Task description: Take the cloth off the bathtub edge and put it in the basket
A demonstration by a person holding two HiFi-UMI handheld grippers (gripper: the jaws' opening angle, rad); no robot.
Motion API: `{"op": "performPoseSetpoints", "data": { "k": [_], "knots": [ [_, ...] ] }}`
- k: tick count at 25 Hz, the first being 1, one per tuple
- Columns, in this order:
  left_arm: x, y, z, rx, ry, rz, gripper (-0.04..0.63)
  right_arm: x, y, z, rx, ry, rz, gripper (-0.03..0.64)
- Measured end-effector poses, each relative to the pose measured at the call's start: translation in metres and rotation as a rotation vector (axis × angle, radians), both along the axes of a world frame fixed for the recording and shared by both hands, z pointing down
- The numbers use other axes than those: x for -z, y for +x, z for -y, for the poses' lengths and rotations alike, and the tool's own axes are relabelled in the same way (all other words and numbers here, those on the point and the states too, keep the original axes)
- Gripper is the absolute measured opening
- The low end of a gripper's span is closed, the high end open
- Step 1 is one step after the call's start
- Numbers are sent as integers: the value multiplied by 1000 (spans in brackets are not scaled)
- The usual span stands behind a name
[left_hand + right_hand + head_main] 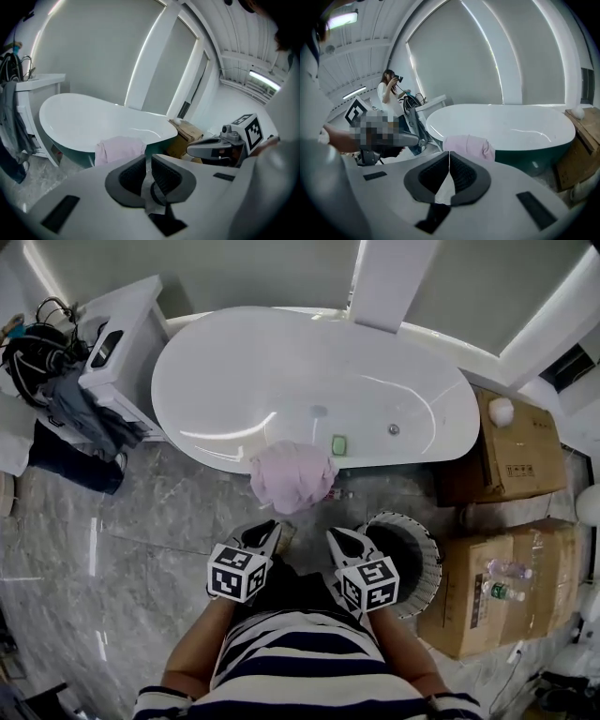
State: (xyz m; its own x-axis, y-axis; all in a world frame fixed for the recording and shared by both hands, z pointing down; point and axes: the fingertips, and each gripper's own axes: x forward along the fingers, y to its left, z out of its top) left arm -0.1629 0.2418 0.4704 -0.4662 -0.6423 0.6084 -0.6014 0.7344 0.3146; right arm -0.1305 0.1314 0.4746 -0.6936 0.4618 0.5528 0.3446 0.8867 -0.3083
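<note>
– Marbled grey floor (141, 521) is spread round a white bathtub (309, 381); where is the cloth kept?

– The pink cloth (292, 474) is draped over the tub's near edge. Part of it hangs down the outer wall, so a loose fold is offered to jaws brought in from the floor side. In both gripper views it is seen dead ahead, at 12 o'clock.

– What is set around it?

– A small green item (338, 443), perhaps soap, is seen on the rim just beside the cloth, at its 1 o'clock. The basket (431, 563) is stood mouth-up on the floor near the cloth, at its 4 o'clock, so only a short carry is judged to be needed. Cardboard boxes (506, 456) are piled beyond the basket, towards 3 o'clock.

– How are the grippers held?

– The left gripper (266, 529) and the right gripper (341, 536) are held side by side at 6 o'clock from the cloth. Both are pointed at it, and it is touched by neither. The right jaws are pressed together and nothing is gripped. The left jaws are all but together, with a thin slit left between them, and nothing is held there either.

– What is called for next?

– The jaws must be parted before the hanging fold can be pinched. The right gripper is judged better placed, since the basket is found at its 3 o'clock.
</note>
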Motion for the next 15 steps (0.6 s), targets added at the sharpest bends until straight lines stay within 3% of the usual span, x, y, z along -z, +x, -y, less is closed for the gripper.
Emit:
{"op": "performPoseSetpoints", "data": {
  "k": [11, 15],
  "knots": [
    [-40, -82, 4, -163, -81, -106, 48, -35, -80, -2, -52, 1, -83, 28],
    [-53, -110, 4, -168, -89, -127, 49, -54, -101, -3, -80, 5, -122, 28]
  ]
}}
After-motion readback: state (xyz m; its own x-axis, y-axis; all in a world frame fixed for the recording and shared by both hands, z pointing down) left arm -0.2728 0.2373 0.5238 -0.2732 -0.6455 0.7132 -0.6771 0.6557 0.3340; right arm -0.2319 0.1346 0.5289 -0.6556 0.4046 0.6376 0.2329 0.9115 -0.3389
